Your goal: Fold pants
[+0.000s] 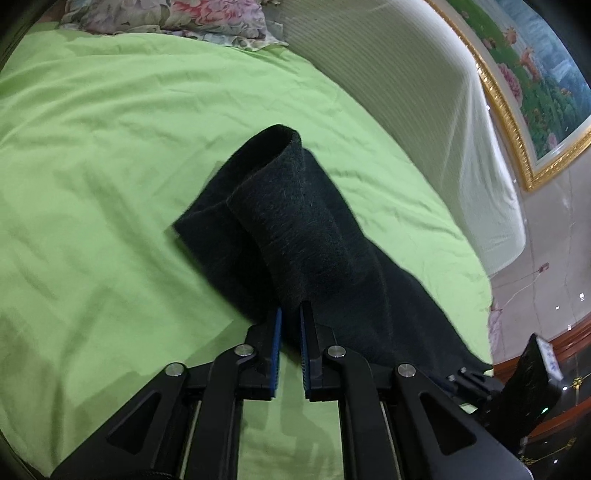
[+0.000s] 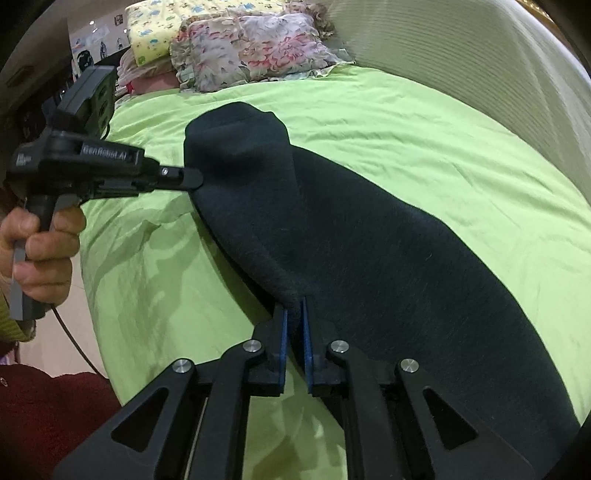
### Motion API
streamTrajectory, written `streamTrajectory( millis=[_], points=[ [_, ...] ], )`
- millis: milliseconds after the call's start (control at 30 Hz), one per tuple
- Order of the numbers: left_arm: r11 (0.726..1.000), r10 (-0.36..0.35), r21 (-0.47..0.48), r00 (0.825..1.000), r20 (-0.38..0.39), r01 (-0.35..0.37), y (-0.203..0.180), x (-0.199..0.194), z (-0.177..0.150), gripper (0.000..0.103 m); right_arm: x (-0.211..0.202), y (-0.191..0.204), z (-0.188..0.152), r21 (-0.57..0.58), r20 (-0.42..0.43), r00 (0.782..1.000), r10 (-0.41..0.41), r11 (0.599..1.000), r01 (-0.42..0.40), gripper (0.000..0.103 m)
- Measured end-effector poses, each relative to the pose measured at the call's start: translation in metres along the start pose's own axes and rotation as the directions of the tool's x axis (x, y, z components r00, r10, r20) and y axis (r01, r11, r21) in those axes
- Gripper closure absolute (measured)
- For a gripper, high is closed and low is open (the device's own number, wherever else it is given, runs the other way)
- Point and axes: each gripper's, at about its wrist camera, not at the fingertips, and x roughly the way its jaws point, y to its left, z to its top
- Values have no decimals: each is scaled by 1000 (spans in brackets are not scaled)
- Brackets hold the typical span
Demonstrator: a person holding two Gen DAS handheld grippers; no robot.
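Note:
The dark pants (image 1: 306, 229) lie on a green bed sheet (image 1: 110, 166), with one layer folded over and lifted into a rounded fold at the far end. My left gripper (image 1: 291, 319) is shut on the near edge of the cloth, which is pinched between its blue pads. In the right wrist view the pants (image 2: 388, 251) stretch across the sheet (image 2: 443, 147) from upper left to lower right. My right gripper (image 2: 294, 315) is shut on a raised fold of their near edge. The left gripper (image 2: 195, 180), held by a hand (image 2: 44, 254), grips the pants' far left edge.
Flowered pillows (image 2: 255, 48) and a yellow printed cushion (image 2: 162, 26) lie at the head of the bed. A pale ribbed headboard (image 1: 424, 110) runs along the right side. A gold-framed picture (image 1: 535, 74) hangs beyond it. The person's red sleeve (image 2: 48, 417) is at lower left.

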Motion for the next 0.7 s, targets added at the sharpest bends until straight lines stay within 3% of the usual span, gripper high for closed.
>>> streamTrajectory(
  millis=[67,133,233,333,500,567,700],
  points=[
    [1000,9,-3,1000,-9,-9,4,-3,0,87,-2,2,-1,0,-6,1000,-3,1000,3,89],
    [1000,15,-16,1000,-14,-15,9,-7,1,65,-5,2,-2,15,-7,1000,11,1000,-11,82],
    [999,34,-34,999,3,-34,14,-15,4,45,-13,-1,-4,53,22,999,49,997,-50,66],
    [998,37,-43,999,-1,-37,11,-18,9,38,-21,-3,-3,86,47,996,81,993,-85,66],
    [996,82,-31,996,-24,-83,6,-10,18,35,-32,-19,3,138,97,994,45,989,-58,66],
    [994,98,-35,995,-35,-99,5,-5,23,35,-34,-36,9,201,122,992,26,978,-51,66],
    [988,150,-34,988,-47,-152,9,6,31,35,-26,-91,20,387,142,990,6,920,-61,66]
  ],
)
